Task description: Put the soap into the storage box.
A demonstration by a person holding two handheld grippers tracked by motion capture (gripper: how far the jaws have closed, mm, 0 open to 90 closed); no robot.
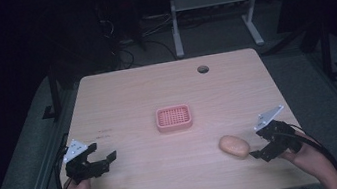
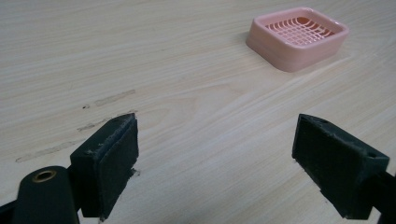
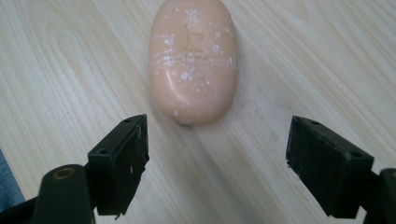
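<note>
A peach oval soap bar (image 1: 234,147) lies flat on the wooden table near the front right. In the right gripper view the soap bar (image 3: 192,60) sits just ahead of my right gripper (image 3: 217,154), whose jaws stand wide apart with nothing between them. In the high view my right gripper (image 1: 261,145) is just right of the soap. A pink slotted soap dish (image 1: 174,118) rests at the table's middle. My left gripper (image 1: 106,159) hovers open at the front left. The soap dish (image 2: 297,37) lies far ahead of my left gripper (image 2: 217,154).
A round cable hole (image 1: 202,69) is in the table's far edge. Faint scuff marks (image 2: 109,99) show on the wood ahead of the left jaws. A white desk frame (image 1: 175,20) stands on the floor behind the table.
</note>
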